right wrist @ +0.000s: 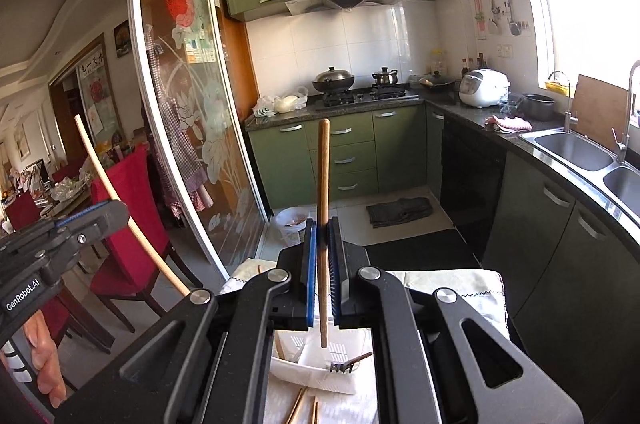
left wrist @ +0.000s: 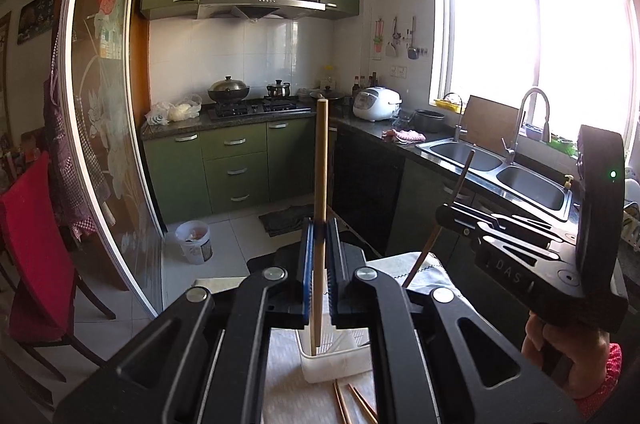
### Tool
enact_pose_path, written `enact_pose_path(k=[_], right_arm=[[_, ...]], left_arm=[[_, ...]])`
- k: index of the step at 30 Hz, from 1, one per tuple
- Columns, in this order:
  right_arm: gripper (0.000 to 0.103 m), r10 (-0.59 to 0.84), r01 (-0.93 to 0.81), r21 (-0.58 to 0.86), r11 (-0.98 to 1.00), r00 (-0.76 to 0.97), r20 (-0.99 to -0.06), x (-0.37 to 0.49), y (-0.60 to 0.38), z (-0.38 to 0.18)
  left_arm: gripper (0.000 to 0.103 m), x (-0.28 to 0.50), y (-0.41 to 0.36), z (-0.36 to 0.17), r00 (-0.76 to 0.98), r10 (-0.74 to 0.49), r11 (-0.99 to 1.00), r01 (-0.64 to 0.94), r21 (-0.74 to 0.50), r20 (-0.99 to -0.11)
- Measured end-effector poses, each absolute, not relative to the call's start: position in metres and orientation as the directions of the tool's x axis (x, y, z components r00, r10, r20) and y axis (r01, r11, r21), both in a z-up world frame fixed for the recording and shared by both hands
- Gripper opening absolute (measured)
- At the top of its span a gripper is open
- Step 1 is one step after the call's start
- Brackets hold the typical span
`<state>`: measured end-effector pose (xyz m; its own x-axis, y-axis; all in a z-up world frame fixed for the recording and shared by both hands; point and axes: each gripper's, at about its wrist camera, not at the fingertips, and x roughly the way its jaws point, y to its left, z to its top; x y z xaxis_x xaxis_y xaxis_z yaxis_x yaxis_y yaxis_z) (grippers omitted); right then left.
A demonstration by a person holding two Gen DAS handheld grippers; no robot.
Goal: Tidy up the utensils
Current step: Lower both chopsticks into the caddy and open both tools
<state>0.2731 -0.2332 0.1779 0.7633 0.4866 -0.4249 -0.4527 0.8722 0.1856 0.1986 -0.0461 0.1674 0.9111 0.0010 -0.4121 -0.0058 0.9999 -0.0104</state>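
Note:
In the left wrist view my left gripper (left wrist: 320, 234) is shut on a pale wooden chopstick (left wrist: 321, 163) that stands nearly upright over a white plastic holder (left wrist: 336, 364). To its right, my right gripper (left wrist: 442, 220) is shut on a darker brown chopstick (left wrist: 464, 175), tilted. In the right wrist view the right gripper (right wrist: 322, 230) holds that brown chopstick (right wrist: 323, 175) upright above white trays (right wrist: 312, 370), where a fork (right wrist: 348, 364) lies. The left gripper (right wrist: 116, 214) appears at the left with the pale chopstick (right wrist: 108, 179). Loose chopsticks (right wrist: 298, 408) lie on the cloth.
A pale cloth (right wrist: 452, 284) covers the table under the trays. A steel double sink (left wrist: 500, 167) and dark counter run along the right. A red chair (left wrist: 36, 244) and a glass sliding door (right wrist: 188, 127) stand on the left. A white bucket (left wrist: 194, 240) sits on the floor.

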Motion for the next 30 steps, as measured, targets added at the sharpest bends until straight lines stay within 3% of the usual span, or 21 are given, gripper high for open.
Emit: enact_pose_path(k=[11, 13, 23, 26, 30], right_arm=[[0.007, 0.459, -0.453, 0.159, 0.877, 0.695, -0.554, 0.304, -0.213, 0.108], [0.016, 0.455, -0.454, 0.153, 0.878, 0.69, -0.563, 0.302, -0.213, 0.103], [0.02, 0.519, -0.504, 0.167, 0.848, 0.72, -0.461, 0.234, -0.24, 0.126], [0.02, 0.548, -0.528, 0.182, 0.83, 0.708, -0.446, 0.202, -0.253, 0.124], [0.029, 0.557, -0.538, 0.187, 0.822, 0.689, -0.463, 0.163, -0.27, 0.098]], left_arm=[[0.006, 0.253, -0.042, 0.094, 0.829, 0.034, 0.999, -0.039, 0.004, -0.558], [0.006, 0.257, -0.041, 0.085, 0.812, 0.039, 0.999, -0.038, 0.013, -0.582], [0.006, 0.238, -0.037, 0.084, 0.797, 0.033, 0.999, -0.02, 0.028, -0.603], [0.011, 0.231, -0.037, 0.088, 0.797, 0.023, 1.0, -0.016, 0.018, -0.604], [0.025, 0.217, -0.04, 0.088, 0.795, 0.014, 1.0, 0.001, 0.024, -0.607]])
